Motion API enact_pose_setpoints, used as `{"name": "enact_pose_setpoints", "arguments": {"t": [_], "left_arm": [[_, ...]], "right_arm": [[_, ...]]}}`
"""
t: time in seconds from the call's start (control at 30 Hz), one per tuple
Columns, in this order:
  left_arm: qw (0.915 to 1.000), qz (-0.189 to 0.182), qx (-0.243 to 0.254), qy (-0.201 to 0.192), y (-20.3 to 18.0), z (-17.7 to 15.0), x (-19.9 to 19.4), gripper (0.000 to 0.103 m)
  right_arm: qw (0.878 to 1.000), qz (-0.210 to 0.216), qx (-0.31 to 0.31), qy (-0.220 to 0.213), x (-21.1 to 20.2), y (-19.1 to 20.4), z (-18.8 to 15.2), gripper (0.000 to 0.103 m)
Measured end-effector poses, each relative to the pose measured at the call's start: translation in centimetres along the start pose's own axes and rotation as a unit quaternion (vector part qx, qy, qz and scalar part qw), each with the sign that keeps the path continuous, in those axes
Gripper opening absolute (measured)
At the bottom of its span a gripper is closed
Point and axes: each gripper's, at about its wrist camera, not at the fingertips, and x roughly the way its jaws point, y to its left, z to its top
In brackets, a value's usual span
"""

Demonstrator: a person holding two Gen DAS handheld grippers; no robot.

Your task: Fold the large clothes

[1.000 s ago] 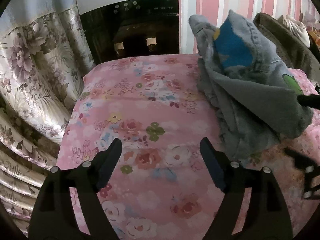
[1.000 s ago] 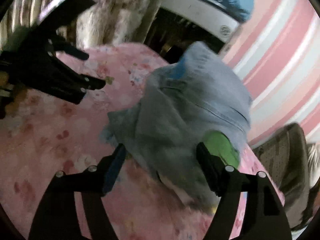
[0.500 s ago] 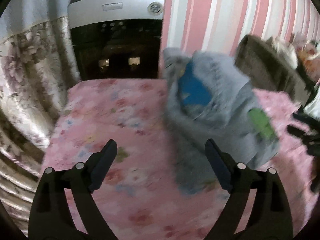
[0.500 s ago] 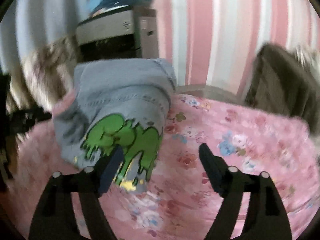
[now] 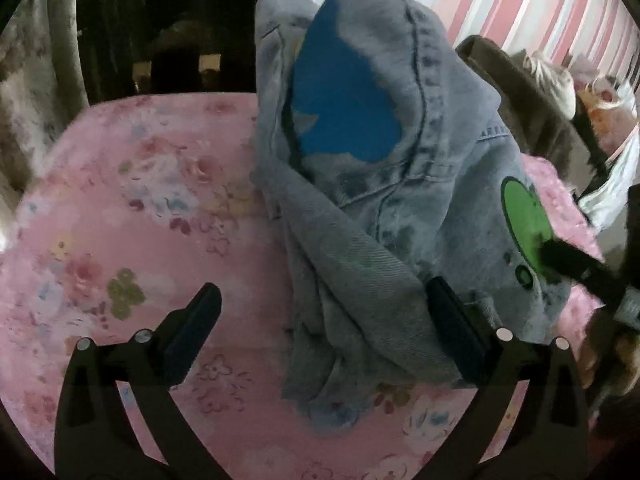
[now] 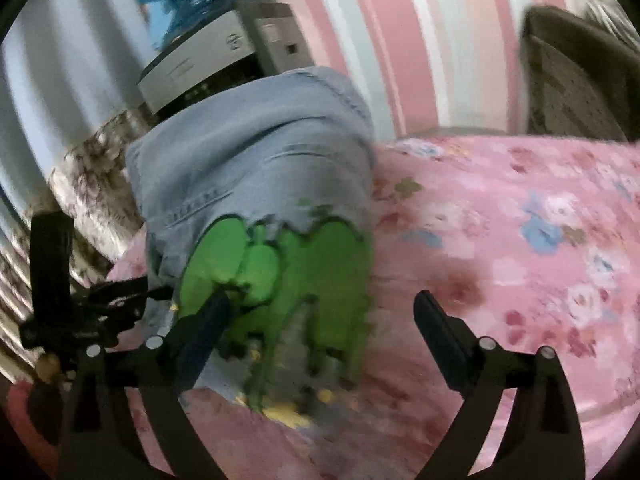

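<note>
Denim garment [image 5: 384, 208] heaped on bedspread [image 5: 132, 216], peak toward striped wall [image 5: 492, 4].

Left gripper [image 5: 320, 320] black, forked frame, silver round screw heads near each finger base, dark blue-black pads on the fingers [image 5: 200, 320], right gripper [image 6: 320, 324] same build, black with matching silver screws
</note>
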Motion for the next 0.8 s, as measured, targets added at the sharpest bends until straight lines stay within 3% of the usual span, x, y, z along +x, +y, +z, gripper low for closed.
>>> {"name": "enact_pose_setpoints", "arguments": {"t": [0.07,0.17,0.23,0.3,0.4,0.63,0.8], "left_arm": [[0.9999,0.002,0.014,-0.009,-0.5,-0.1,0.2,0.098],[0.9978,-0.063,0.013,-0.012,-0.6,0.1,0.4,0.066],[0.9981,-0.052,0.028,-0.020,-1.3,0.0,0.2,0.060],[0.9981,-0.038,0.040,-0.027,-2.3,0.1,-0.2,0.047],[0.9963,0.009,0.074,-0.042,-4.6,0.2,-1.3,0.037],[0.9869,0.032,0.126,-0.097,-11.7,-0.9,-6.4,0.026],[0.9852,-0.012,0.139,-0.100,-17.6,-3.4,-8.9,0.026]], "right_arm": [[1.000,-0.009,-0.015,0.003,0.9,1.2,0.1,0.076],[0.999,-0.022,-0.040,-0.006,0.6,2.3,0.2,0.063],[0.998,-0.019,-0.057,-0.008,0.3,2.4,0.1,0.056],[0.997,-0.017,-0.066,-0.019,-0.3,2.7,0.1,0.049],[0.996,-0.009,-0.080,-0.041,-1.7,3.1,0.1,0.044],[0.991,0.005,-0.090,-0.103,-10.0,1.4,-0.9,0.042],[0.984,-0.027,-0.117,-0.130,-17.2,-1.0,-4.0,0.043]]}}
